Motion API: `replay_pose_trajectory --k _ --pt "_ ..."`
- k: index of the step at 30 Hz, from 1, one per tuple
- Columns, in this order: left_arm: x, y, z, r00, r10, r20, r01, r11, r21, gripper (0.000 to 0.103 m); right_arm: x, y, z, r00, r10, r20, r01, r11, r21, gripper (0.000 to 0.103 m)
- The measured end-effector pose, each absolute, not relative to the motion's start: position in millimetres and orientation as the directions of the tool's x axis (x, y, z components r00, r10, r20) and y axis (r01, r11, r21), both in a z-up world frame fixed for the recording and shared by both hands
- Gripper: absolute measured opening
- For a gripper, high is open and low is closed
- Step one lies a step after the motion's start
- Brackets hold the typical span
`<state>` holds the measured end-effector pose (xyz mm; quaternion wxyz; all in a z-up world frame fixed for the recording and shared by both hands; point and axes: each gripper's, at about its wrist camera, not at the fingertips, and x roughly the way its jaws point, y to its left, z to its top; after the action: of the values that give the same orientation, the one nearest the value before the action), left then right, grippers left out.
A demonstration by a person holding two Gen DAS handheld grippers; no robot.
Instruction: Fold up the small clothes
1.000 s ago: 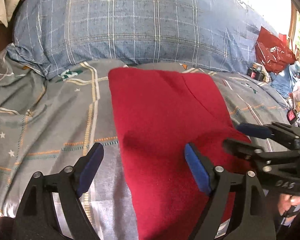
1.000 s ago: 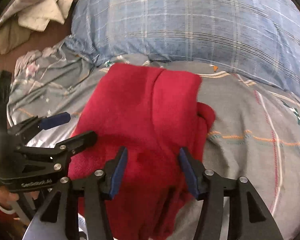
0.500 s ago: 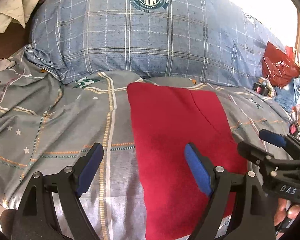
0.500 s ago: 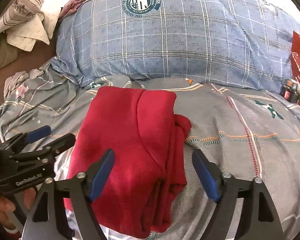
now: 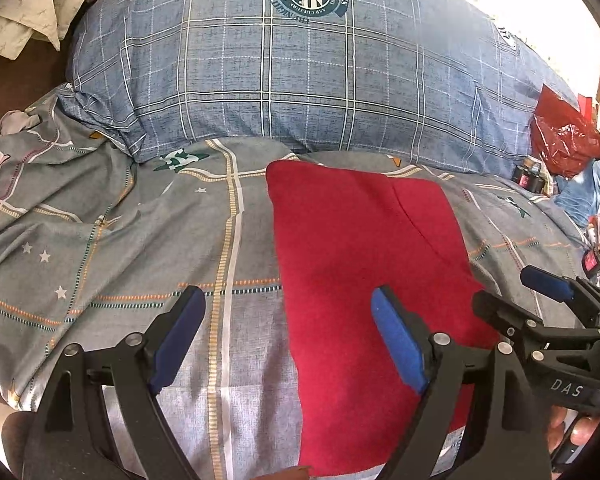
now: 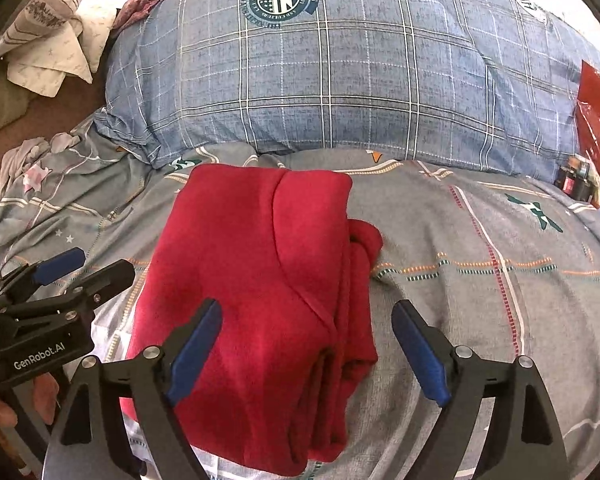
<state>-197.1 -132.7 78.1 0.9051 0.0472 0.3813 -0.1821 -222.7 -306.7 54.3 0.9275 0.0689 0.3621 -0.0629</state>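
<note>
Garment (image 6: 260,280) red, folded, flat on bed (image 6: 480,240), pillow (image 6: 340,80) at 12 o'clock. Likely soft, light, floppy fleece; layered edge at 3 o'clock best hold. Left gripper (image 5: 288,344) fingers spread, empty. Right gripper (image 6: 308,344) fingers spread, hovering over garment.

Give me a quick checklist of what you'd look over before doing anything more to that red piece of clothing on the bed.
1. Left claw open and holding nothing: ok.
2. Right claw open and holding nothing: ok.
3. Red garment lying folded on the grey bedsheet: ok.
4. Right-hand edge tidy: not ok, a lump of cloth bulges out past the stacked layers.
5. Far edge short of the blue plaid pillow: ok, a strip of sheet shows between them.
6. Near edge lying flat: cannot tell, the claws cover much of it.
</note>
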Motion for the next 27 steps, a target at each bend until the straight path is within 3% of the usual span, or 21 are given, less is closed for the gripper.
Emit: replay_pose_trajectory --k 27 --pt "-185.7 -132.2 68.4 0.631 -0.270 -0.727 0.361 0.932 -0.033 0.086 -208.9 -311.3 38.0 0.698 -0.046 -0.715 0.172 0.979 0.105 0.089"
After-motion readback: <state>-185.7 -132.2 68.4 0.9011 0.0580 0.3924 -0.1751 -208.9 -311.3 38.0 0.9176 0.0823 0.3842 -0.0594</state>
